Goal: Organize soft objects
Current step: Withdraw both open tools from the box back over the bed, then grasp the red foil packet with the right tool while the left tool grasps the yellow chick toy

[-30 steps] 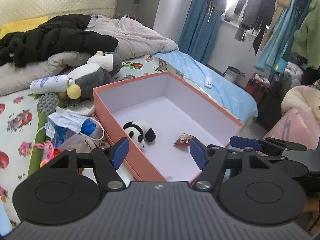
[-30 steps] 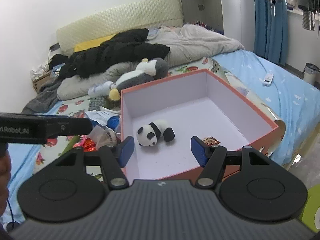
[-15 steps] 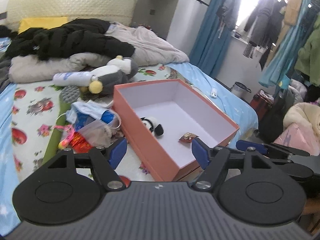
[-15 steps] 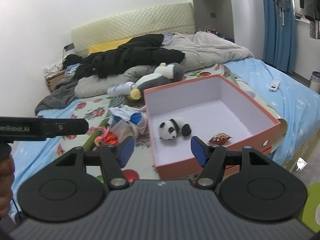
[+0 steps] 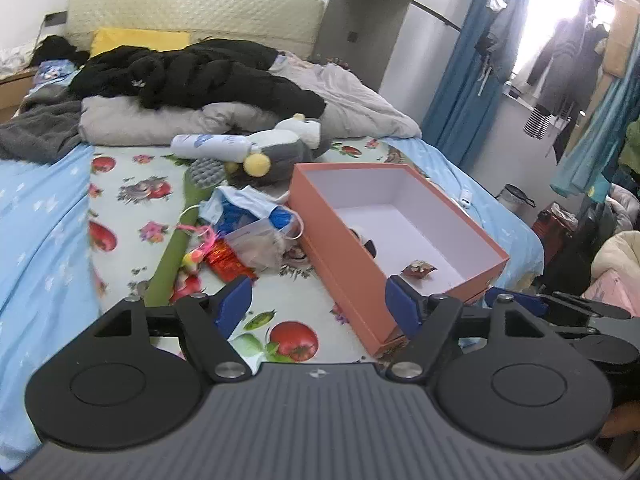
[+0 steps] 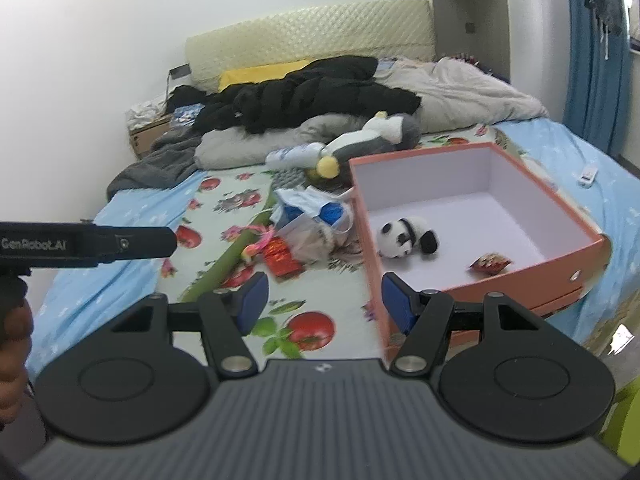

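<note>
Hovering over the fruit-print bed (image 5: 132, 200), both grippers are empty — the left gripper (image 5: 316, 306) has its jaws spread wide with nothing between them, and the right gripper (image 6: 322, 302) is open too. Ahead and right of the jaws sits the orange box (image 6: 520, 276), with a small panda plush (image 6: 404, 236) inside it. The grey penguin plush (image 6: 376, 136) lies on the bed beyond the box, straight ahead past a clutter pile (image 6: 312, 228).

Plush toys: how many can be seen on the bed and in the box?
2. A small panda lies inside the orange box, near its left wall. A grey and white penguin lies on the bed behind the box. Others may be hidden under the clothes.
</note>
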`<state>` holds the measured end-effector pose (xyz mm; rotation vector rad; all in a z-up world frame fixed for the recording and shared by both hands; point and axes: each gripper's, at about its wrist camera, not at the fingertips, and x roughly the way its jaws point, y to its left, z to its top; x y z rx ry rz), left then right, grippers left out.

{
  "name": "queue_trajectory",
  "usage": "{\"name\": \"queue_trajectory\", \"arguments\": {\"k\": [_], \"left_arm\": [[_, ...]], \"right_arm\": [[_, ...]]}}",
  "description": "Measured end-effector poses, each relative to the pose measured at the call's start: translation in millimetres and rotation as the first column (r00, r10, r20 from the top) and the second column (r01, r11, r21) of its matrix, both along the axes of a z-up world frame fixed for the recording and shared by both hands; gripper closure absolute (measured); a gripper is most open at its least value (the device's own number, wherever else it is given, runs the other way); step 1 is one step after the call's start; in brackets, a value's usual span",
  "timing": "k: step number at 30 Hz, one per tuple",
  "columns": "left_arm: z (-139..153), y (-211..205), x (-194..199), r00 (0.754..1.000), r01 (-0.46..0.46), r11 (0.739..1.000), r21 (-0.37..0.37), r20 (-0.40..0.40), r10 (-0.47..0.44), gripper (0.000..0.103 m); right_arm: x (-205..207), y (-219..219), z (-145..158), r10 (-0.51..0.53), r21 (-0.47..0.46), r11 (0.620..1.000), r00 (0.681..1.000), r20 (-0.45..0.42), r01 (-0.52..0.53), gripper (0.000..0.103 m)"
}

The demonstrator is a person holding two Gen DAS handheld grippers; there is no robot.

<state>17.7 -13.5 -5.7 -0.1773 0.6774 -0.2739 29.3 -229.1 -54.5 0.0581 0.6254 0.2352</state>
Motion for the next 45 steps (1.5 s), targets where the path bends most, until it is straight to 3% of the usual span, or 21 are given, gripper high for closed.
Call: {"name": "queue_trajectory", "arguments": {"k": [10, 17, 27, 34, 45], "left_arm": [[-20.3, 29.5, -28.7, 0.994, -0.088, 0.996, -0.032, -0.064, 0.086, 0.024], [-43.0, 47.7, -15.0, 0.984, -0.143, 0.989, -0.044, -0.11, 0.138, 0.024], [-80.6, 64.0, 56.2, 0.975, -0.165, 0.984, -0.059, -0.161, 0.154, 0.024], [-114.2, 77.6, 109.6, 0.961, -0.179, 0.983, -0.034, -0.219, 0.167, 0.024], [-160.4, 100.0, 179.5, 0.936, -0.206, 0.978, -0.038, -0.299, 0.186, 0.024]], "right_arm": [[-5.8, 27.0, -20.1, 0.067, -0.002, 0.998, 0.996, -0.051, -0.067, 0.038], [12.3, 37.9, -38.2, 0.07, -0.02, 0.997, 0.993, -0.093, -0.073, 0.038], [63.7, 46.8, -77.9, 0.066, -0.061, 0.995, 0.985, -0.162, -0.077, 0.038], [110.3, 60.1, -104.0, 0.085, -0.036, 0.995, 0.978, -0.192, -0.093, 0.038], [187.2, 89.3, -150.2, 0.162, -0.048, 0.983, 0.956, -0.244, -0.179, 0.039]]}}
